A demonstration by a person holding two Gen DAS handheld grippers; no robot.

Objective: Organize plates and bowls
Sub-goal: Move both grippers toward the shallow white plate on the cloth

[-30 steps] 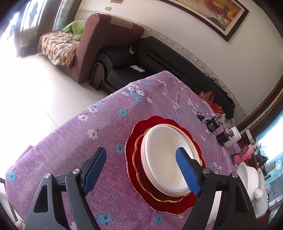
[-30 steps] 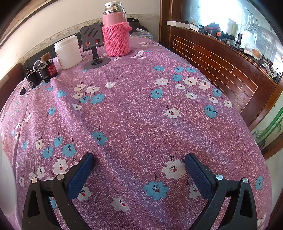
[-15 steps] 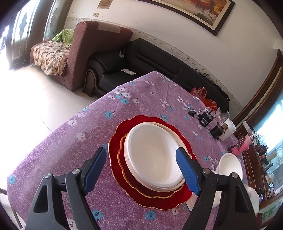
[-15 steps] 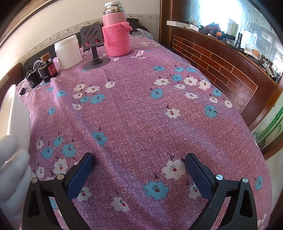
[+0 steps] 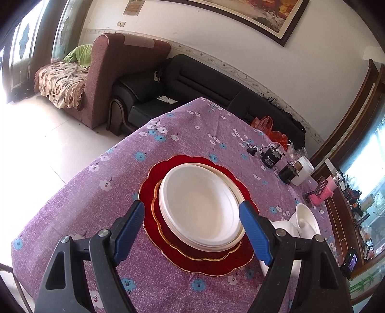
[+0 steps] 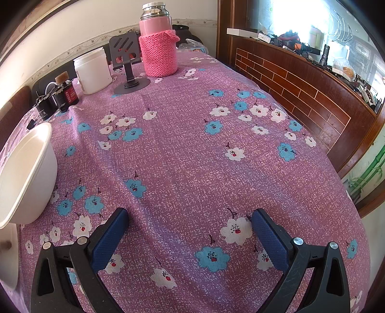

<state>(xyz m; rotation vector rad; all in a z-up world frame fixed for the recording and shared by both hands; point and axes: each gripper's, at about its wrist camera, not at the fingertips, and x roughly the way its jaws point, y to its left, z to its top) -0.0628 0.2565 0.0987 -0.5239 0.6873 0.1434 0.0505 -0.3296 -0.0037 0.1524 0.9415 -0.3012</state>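
A white wall (image 5: 240,48) fills the top of the frame, with a big painting (image 5: 264,14) on it. Under it sit a black sofa (image 5: 192,81) and, at upper left, a brown sofa (image 5: 115,72) (a flowery blanket (image 5: 62,84) lies on it). The floor (image 5: 48,139) at left shines very bright.

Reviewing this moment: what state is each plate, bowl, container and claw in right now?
Left claw: open, empty, over the plates.
Right claw: open, empty, over bare tablecloth.
White plates: stacked, on the red plates.
Red plates: stacked, flat on the tablecloth.
White bowl: upright, empty, tilted.
Pink flask: upright, lid on.
White jar: upright, lidded.
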